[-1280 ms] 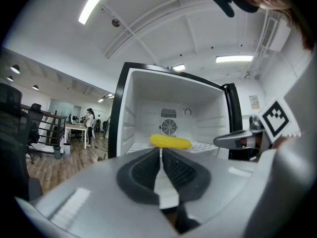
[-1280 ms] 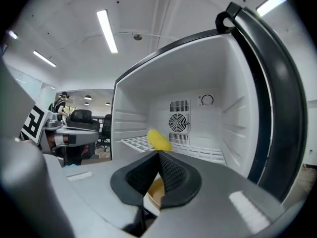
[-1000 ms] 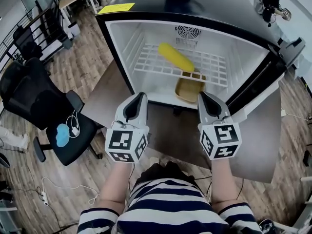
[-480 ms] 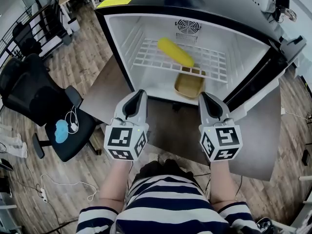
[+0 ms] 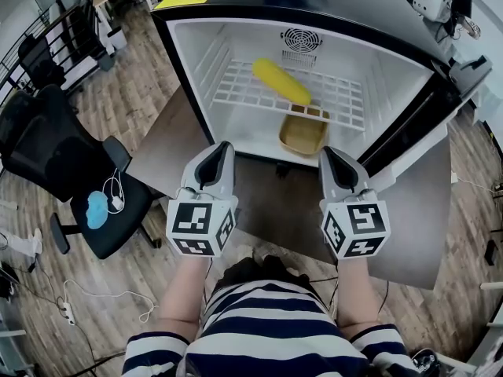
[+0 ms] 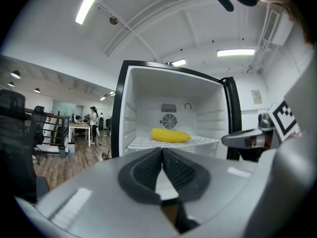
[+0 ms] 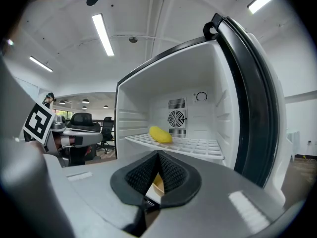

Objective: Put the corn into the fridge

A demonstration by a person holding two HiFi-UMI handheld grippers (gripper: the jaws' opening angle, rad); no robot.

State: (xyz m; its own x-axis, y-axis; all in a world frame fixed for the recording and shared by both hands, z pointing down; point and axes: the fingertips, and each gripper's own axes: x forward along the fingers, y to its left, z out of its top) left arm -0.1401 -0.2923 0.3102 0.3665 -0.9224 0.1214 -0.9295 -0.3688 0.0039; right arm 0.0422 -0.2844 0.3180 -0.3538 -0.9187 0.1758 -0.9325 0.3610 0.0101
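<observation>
Corn point(image 5: 282, 82): one yellow cob lying on its side on the white wire shelf point(image 5: 339, 102), towards the shelf's left-rear part, set at a slant. Nothing holds or touches it apart from the shelf.
Fridge point(image 5: 195, 52): small, white inside, dark outer frame, standing wide open. A round fan grille point(image 5: 302, 40) sits on the back wall just behind the corn.
Door point(image 5: 444, 104): swung out to the right of the opening.
Below the shelf: a shallow yellow tray point(image 5: 303, 137) on the fridge floor near the front edge, partly under the shelf.
Top of fridge: a yellow note point(image 5: 185, 0) lies flat at the left corner.
Left gripper point(image 5: 222, 148): in front of the fridge opening and apart from it, pointing at it; jaws together, pads meeting, nothing between them.
Right gripper point(image 5: 331, 153): level with the left one, to its right, also aimed into the fridge; jaws closed on each other, empty.
Support: fridge stands on a grey-brown surface point(image 5: 167, 149) that runs under both grippers.
Person: striped shirt point(image 5: 275, 340) at the bottom of the head view, arms held forward.
Surroundings: black office chair point(image 5: 55, 151) to the left on a wood floor, with a blue item point(image 5: 97, 209) on its seat.
</observation>
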